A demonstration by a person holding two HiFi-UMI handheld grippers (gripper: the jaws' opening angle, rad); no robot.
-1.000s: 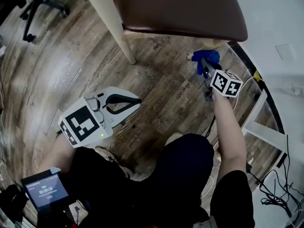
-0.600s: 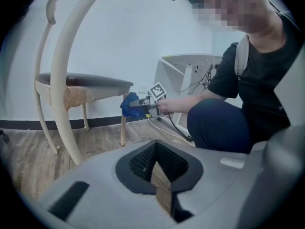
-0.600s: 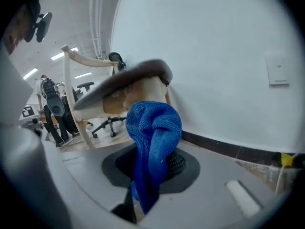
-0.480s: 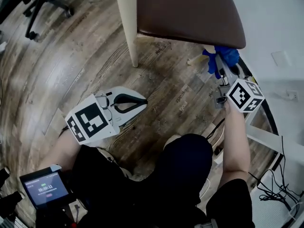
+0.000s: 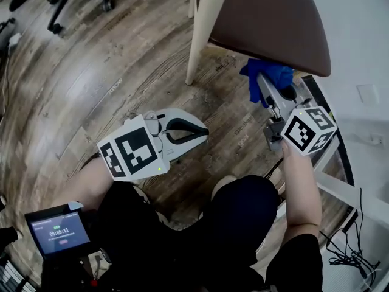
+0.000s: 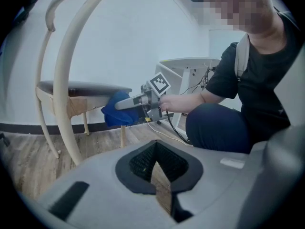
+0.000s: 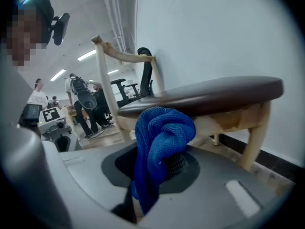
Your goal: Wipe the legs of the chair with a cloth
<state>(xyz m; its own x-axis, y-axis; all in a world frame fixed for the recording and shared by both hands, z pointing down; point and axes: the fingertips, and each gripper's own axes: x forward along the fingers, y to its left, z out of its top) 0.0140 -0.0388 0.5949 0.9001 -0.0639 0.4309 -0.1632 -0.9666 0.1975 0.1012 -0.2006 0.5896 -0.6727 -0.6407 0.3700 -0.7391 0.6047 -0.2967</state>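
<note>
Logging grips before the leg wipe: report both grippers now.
Left gripper: shut, nothing between its jaws.
Right gripper: shut on the blue cloth.

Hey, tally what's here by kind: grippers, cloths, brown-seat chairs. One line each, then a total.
Grippers: 2, left and right
Cloths: 1, blue
Brown-seat chairs: 1
Total: 4
</note>
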